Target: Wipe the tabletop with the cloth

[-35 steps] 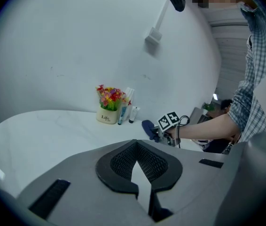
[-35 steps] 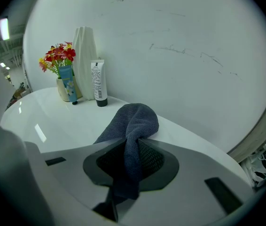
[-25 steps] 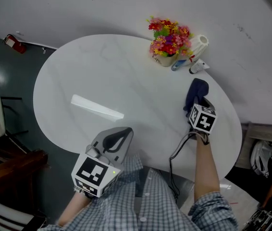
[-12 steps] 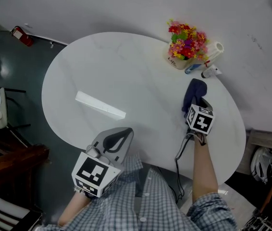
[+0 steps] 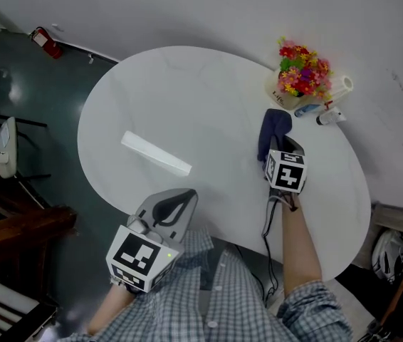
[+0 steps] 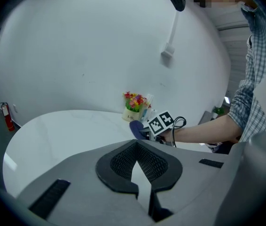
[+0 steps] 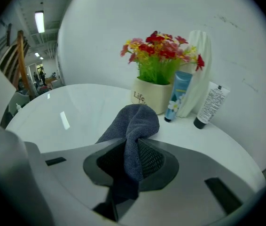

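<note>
A dark blue cloth (image 5: 270,132) (image 7: 132,131) lies bunched on the white oval table (image 5: 187,105), pinched between the jaws of my right gripper (image 5: 278,150) (image 7: 129,166), which is shut on it. The cloth's free end rests on the tabletop just ahead of the jaws, near the flower pot. My left gripper (image 5: 171,206) (image 6: 140,171) hovers at the table's near edge with its jaws closed and nothing held. From the left gripper view, the cloth (image 6: 136,127) and the right gripper (image 6: 144,132) appear across the table.
A pot of colourful flowers (image 5: 297,77) (image 7: 157,79), a blue tube (image 7: 176,95), a white tube (image 7: 210,105) and a white roll (image 5: 338,90) stand at the far right edge by the wall. Dark chairs (image 5: 9,226) and a red extinguisher (image 5: 43,40) are on the floor at left.
My right gripper has slid left and slightly away with the cloth, dragging it over the tabletop. The left gripper has stayed put. The head view has shifted, so the table sits further right.
</note>
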The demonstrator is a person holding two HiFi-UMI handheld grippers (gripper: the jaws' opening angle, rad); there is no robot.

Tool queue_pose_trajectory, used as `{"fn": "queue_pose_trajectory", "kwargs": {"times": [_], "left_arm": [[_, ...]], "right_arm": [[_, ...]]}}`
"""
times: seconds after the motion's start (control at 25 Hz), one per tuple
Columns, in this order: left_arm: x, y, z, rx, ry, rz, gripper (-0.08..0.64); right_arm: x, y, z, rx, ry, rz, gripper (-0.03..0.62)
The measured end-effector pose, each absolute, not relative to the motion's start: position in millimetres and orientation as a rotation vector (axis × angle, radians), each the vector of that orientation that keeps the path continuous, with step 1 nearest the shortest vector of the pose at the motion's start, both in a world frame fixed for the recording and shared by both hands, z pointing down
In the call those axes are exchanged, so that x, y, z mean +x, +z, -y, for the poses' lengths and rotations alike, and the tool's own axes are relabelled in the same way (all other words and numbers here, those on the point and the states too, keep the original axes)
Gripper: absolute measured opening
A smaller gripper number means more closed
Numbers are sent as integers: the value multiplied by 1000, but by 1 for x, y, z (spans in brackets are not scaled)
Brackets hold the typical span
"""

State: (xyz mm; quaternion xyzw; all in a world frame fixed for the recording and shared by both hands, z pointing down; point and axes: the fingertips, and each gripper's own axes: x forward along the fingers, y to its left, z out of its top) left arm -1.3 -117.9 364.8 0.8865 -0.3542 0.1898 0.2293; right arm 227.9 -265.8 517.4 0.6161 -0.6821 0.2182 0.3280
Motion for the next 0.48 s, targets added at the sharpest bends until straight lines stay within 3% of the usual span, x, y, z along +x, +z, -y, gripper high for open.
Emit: {"fn": "queue_pose_trajectory", "kwargs": {"times": [0.48], "left_arm": [[-37,364,112,2377,493,1087,6]], "right_arm": [[130,517,278,1354,534,2026,66]]}}
